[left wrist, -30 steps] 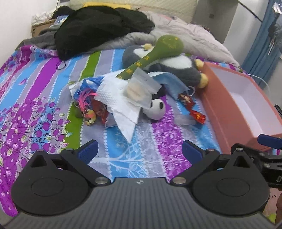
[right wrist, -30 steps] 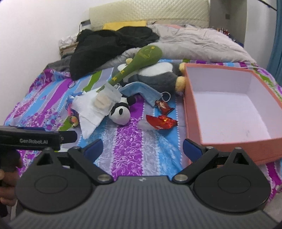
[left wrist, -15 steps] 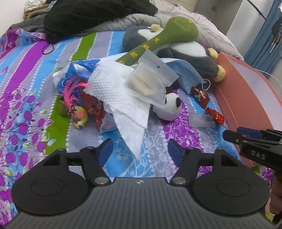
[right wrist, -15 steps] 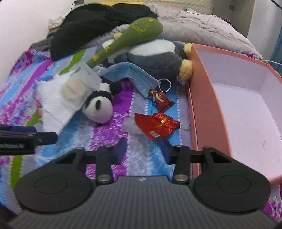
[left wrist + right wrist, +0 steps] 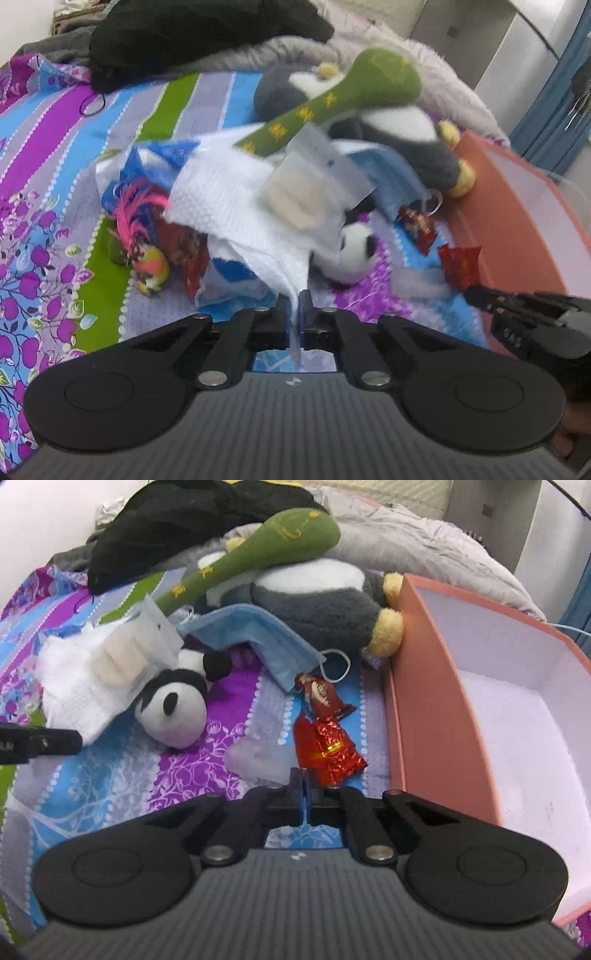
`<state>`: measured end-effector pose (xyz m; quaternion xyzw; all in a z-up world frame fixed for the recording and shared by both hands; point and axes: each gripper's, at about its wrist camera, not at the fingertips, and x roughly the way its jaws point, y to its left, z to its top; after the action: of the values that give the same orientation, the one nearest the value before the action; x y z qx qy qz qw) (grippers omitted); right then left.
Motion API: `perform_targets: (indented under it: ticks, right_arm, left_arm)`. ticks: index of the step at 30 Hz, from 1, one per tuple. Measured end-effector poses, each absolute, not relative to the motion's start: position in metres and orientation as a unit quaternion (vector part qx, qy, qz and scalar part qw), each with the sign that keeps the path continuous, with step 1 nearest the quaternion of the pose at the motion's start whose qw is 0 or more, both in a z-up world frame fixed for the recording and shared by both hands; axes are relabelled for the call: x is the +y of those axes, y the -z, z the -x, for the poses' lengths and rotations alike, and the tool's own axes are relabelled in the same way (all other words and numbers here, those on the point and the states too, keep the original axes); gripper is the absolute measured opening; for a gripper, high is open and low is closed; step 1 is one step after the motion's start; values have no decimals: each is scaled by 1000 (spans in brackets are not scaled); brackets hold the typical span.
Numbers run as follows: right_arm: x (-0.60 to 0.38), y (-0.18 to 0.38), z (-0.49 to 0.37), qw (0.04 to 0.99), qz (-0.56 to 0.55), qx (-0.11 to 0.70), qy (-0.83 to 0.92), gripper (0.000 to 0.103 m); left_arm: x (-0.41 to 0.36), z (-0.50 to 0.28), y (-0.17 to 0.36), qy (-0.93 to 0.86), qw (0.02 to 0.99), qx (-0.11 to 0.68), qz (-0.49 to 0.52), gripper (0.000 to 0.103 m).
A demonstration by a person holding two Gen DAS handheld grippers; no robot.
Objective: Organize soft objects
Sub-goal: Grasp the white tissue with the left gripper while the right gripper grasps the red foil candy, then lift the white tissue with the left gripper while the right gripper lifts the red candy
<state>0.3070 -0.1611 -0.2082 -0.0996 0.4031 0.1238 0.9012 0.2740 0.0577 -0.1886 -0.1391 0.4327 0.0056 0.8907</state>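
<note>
My left gripper [image 5: 294, 317] is shut on the near corner of a white paper towel [image 5: 236, 206], whose tip hangs between the pads. On the towel lies a clear bag of beige pads [image 5: 306, 192]. Beside it are a small panda plush [image 5: 173, 709], a blue face mask [image 5: 258, 638], a grey penguin plush [image 5: 314, 602] and a green plush club [image 5: 266, 542]. My right gripper [image 5: 303, 790] is shut at the near edge of a red candy wrapper [image 5: 327, 749] with a clear tail, and seems to pinch it.
An open pink box [image 5: 417, 701] with a white inside stands to the right, against the penguin. A second red wrapper [image 5: 319, 694] lies by the mask. A pink feather toy [image 5: 140, 221] sits left of the towel. Black clothing [image 5: 184, 37] and a grey duvet lie behind.
Both grippers came down and forward toward the pile and went from wide open to shut. The left closed on the towel corner, the right at the red wrapper.
</note>
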Motion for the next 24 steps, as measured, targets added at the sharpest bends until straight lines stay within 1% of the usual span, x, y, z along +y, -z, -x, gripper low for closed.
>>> perform_targets:
  ticks: [5,10,15,24]
  right_arm:
    - [-166,189,-290,909,96,387,-123,3]
    - [-173,179,-264,912,83,384,-119,3]
    - [-180,181,-237,907,89,391,-126,4]
    - [-184,190,-192,898,100,404,-144,4]
  left_arm:
    - [50,-258,160,6,901,406,152,4]
    - [39,-236,147,20,901,408,147,4]
    - [30,-209,146,21,896,417,149,4]
    - [23,-161,170,14,876,451,170,4]
